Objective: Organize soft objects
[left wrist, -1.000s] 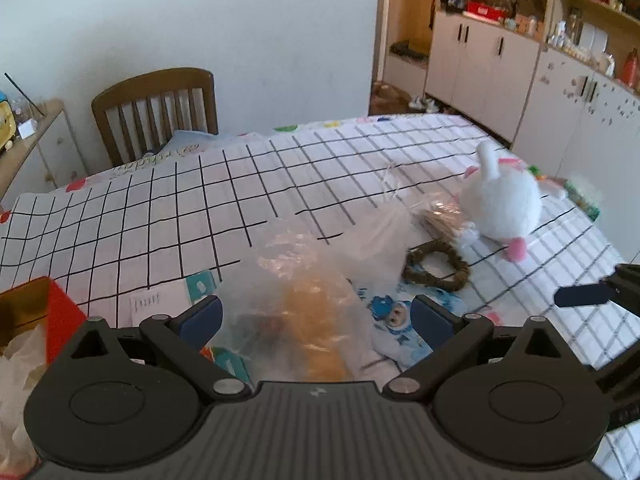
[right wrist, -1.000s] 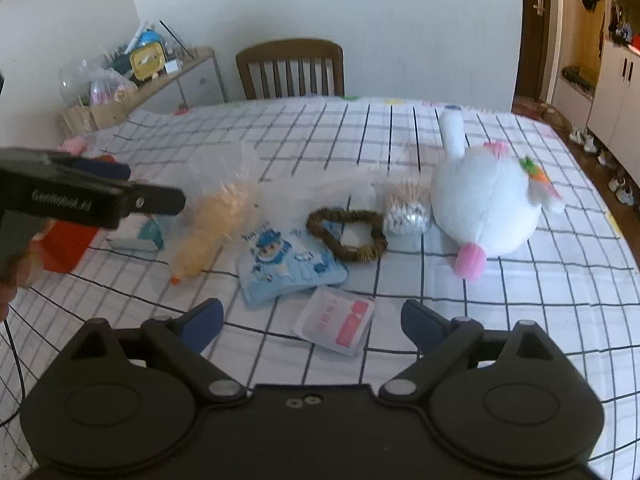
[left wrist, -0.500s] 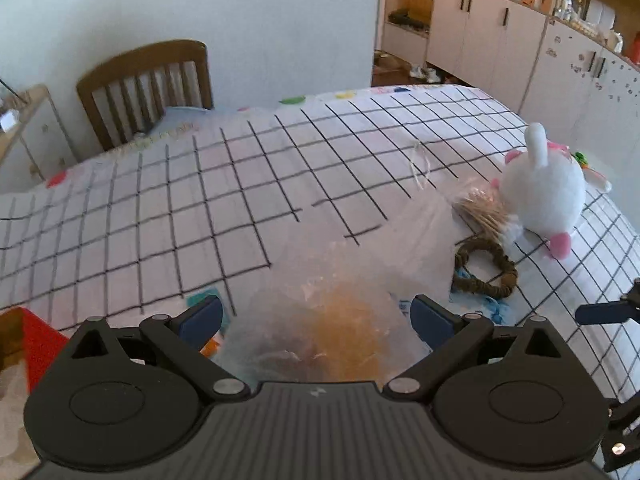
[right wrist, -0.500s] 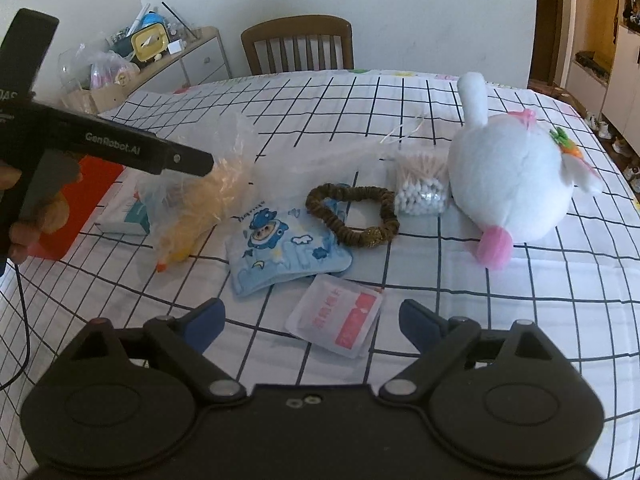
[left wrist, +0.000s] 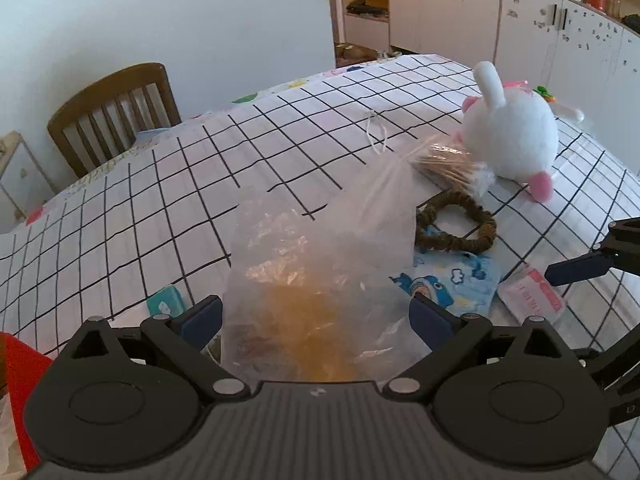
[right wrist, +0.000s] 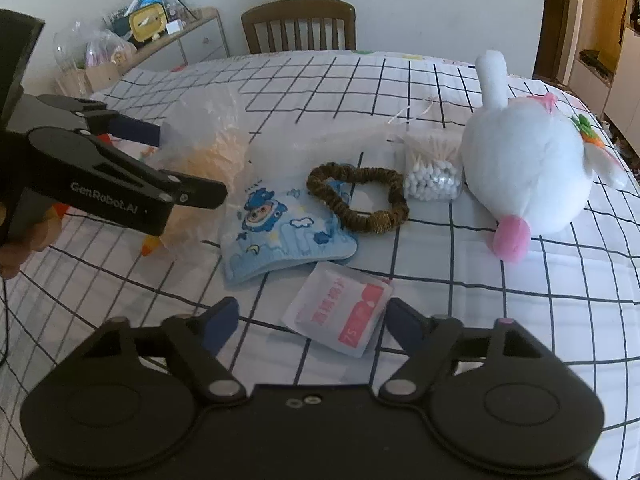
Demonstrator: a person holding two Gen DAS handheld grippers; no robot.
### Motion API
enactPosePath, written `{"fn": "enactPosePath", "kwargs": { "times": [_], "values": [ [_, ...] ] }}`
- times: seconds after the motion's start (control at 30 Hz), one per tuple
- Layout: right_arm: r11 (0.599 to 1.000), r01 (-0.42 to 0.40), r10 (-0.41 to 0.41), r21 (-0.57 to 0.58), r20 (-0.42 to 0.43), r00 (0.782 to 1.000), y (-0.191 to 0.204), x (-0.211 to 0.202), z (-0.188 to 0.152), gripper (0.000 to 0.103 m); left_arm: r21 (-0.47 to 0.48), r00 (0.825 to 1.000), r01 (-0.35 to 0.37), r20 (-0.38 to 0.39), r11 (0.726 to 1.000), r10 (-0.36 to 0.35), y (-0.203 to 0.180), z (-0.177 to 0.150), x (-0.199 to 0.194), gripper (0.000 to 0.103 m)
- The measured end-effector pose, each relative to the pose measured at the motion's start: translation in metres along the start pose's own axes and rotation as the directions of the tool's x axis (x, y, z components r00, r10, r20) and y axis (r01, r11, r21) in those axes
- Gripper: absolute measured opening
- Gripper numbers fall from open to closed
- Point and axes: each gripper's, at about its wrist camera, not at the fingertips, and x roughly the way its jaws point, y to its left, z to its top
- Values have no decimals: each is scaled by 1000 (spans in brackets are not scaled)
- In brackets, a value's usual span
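Soft objects lie scattered on the grid-patterned worktop (left wrist: pixel 132 216). Left wrist view: the left hand-held gripper (left wrist: pixel 316 316) stands wide open around a crinkled clear plastic bag (left wrist: pixel 320 272) with something orange inside; whether the pads touch it cannot be told. Ahead and to the right lie a blue cartoon pouch (left wrist: pixel 452 280), a brown scrunchie (left wrist: pixel 456 226), a packet of cotton swabs (left wrist: pixel 452 168) and a white plush toy (left wrist: pixel 510 140). The right hand-held gripper's fingertip (left wrist: pixel 576 270) reaches in at far right, above a pink-and-white sachet (left wrist: pixel 532 296).

Right wrist view: the right hand-held gripper (right wrist: pixel 312 322) is spread open and holds nothing, the sachet (right wrist: pixel 340 314) lying between its fingers. Just beyond sit the pouch (right wrist: pixel 280 232), the scrunchie (right wrist: pixel 360 200), the swabs (right wrist: pixel 432 168) and, to the right, the plush toy (right wrist: pixel 524 176). To the left, the left hand-held gripper (right wrist: pixel 188 164) flanks the bag (right wrist: pixel 204 144).
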Motion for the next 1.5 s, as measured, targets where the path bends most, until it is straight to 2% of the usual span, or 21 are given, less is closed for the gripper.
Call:
{"fn": "enactPosePath", "kwargs": {
  "times": [0.13,0.33,0.63,0.7,0.83,0.87,0.9,0.93,1.03,1.17,1.2,1.23,1.3,1.33,1.4,1.5],
  "values": [
    [999,31,-31,-11,7,999,2,2,0,72,-6,1000,-11,3,1000,11,0,-1,0,66],
    [994,100,-100,-31,19,995,3,6,3,49,-70,1000,-9,23,997,11,9,0,-7,36],
    [993,114,-113,-24,42,993,3,-2,4,36,-132,999,10,49,991,-3,17,0,-20,20],
    [993,115,-114,-18,51,992,2,-6,4,31,-138,998,9,56,990,-1,19,-1,-24,18],
    [993,119,-119,4,71,990,0,-16,2,28,-162,998,13,70,987,-2,23,-3,-32,15],
    [993,117,-118,13,74,990,-2,-19,2,24,-169,997,17,74,986,-5,24,-4,-35,15],
    [993,118,-120,22,76,990,-2,-23,1,6,-174,997,19,76,985,-6,25,-5,-38,15],
    [992,121,-123,32,75,990,-3,-26,1,1,-178,997,20,79,984,-6,26,-5,-41,15],
    [993,101,-106,60,80,991,-5,-36,0,2,-184,995,23,96,983,-6,28,-7,-51,15],
    [993,118,-120,30,100,988,0,-44,-3,0,-183,994,27,113,983,-6,29,-11,-61,12],
    [993,112,-115,28,99,989,0,-43,-3,3,-184,993,27,116,983,-5,29,-11,-62,12],
    [994,105,-107,24,94,990,1,-43,-3,7,-185,993,27,117,982,-5,30,-12,-63,12],
    [996,92,-93,18,88,992,4,-40,-4,26,-183,993,24,115,983,-3,30,-13,-64,12],
    [996,87,-89,21,92,992,4,-39,-4,30,-183,993,23,114,983,-2,30,-13,-64,12],
    [997,69,-71,19,84,994,5,-32,-2,51,-187,994,21,109,982,-1,31,-14,-62,12],
    [999,54,-54,8,68,996,7,-20,-1,55,-202,995,19,101,979,1,33,-16,-58,12]
  ]
}}
